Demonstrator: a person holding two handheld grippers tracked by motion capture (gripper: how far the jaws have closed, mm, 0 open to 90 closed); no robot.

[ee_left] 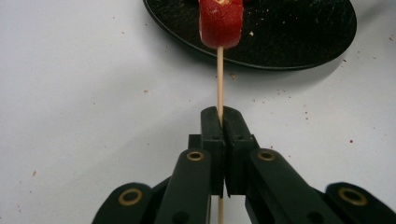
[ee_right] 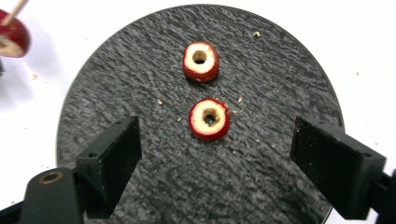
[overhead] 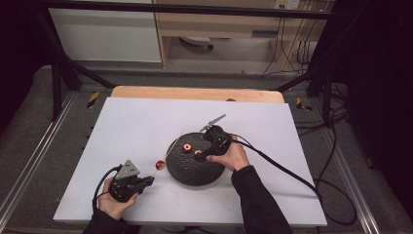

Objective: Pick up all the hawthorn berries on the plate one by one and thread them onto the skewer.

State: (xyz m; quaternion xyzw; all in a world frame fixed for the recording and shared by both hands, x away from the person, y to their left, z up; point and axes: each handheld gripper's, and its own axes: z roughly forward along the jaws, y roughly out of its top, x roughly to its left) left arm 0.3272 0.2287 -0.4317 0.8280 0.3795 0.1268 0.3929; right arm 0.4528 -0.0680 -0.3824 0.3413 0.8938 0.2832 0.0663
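Observation:
My left gripper (ee_left: 220, 117) is shut on a thin wooden skewer (ee_left: 219, 74) that carries a red fruit piece (ee_left: 221, 23) near the rim of a black round plate (ee_left: 289, 42). In the high view, the left gripper (overhead: 146, 181) sits at the front left, and the skewer (overhead: 173, 146) slants up over the plate (overhead: 195, 173). My right gripper (ee_right: 215, 151) hovers over the plate (ee_right: 116, 84) with its jaws wide apart and nothing between the pads. Two cored red slices lie below it, the nearer slice (ee_right: 209, 119) and the farther slice (ee_right: 200, 61).
The plate rests on a white board (overhead: 136, 126) that covers a wooden table. Crumbs dot the plate and the board. A cable (overhead: 287, 173) trails from the right gripper (overhead: 207, 152) across the board to the right edge. Metal frame legs stand behind the table.

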